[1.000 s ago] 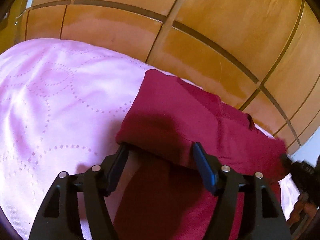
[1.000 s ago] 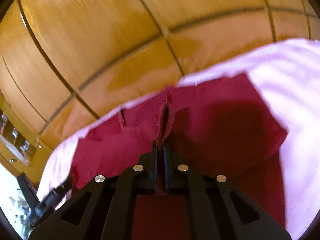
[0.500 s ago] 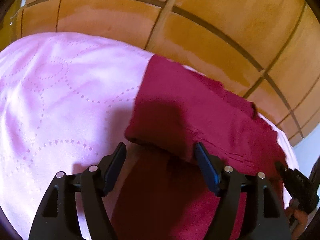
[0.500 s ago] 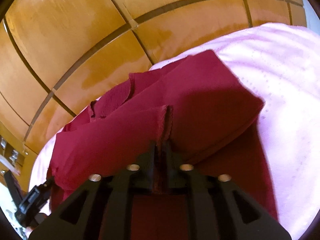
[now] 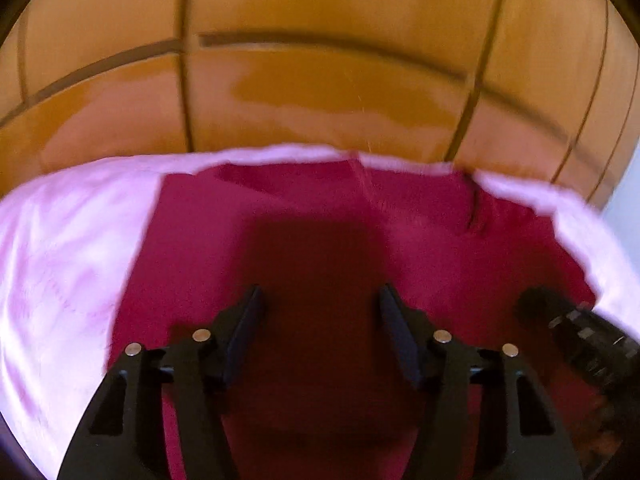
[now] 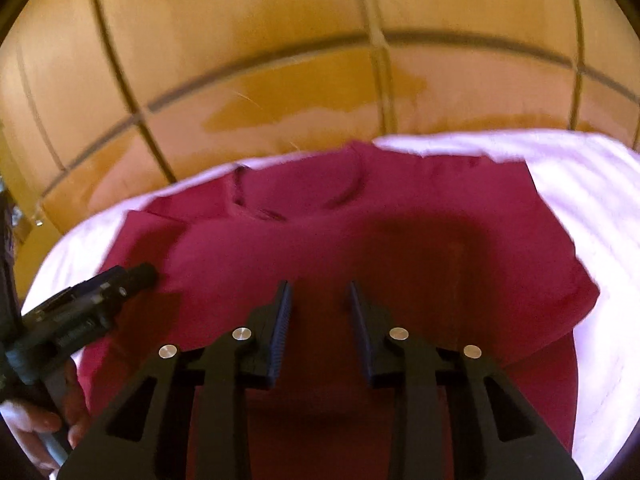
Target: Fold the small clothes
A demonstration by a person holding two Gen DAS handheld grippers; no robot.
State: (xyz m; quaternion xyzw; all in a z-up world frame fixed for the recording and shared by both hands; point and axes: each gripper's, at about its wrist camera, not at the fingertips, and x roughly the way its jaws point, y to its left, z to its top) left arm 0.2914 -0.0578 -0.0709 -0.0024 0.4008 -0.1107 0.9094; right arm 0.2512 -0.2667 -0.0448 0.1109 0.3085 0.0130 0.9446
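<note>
Left wrist view: the left gripper (image 5: 320,300) hangs over the dark red garment (image 5: 320,208), angled down at it.
Left fingers: (image 5: 248,332) stand well apart with nothing pinched between them; only cloth and their own shadow lie below. The jaws have just been closing a little, yet a wide gap is there.
Right wrist view: the right gripper (image 6: 318,296) also points down over the same garment (image 6: 400,216).
Right fingers: (image 6: 280,320) are parted by a narrow gap, no fabric caught in it. These jaws sprang open and have just been narrowing again.
Garment: it lies spread on the pink sheet (image 5: 60,260), its far edge close to the sheet's far border, with a small rumple and slit near that edge (image 6: 240,192).
Sheet: pale pink, showing on both sides of the garment.
Backdrop: an orange-brown wooden panelled surface (image 5: 320,80) with dark grooves rises behind the bed.
Other gripper in sight: each camera catches the opposite tool at its edge, the right one (image 5: 576,332) and the left one (image 6: 92,296).
Hand: a person's hand (image 6: 36,428) grips the left tool's handle.
Sharpness: both views are smeared.
</note>
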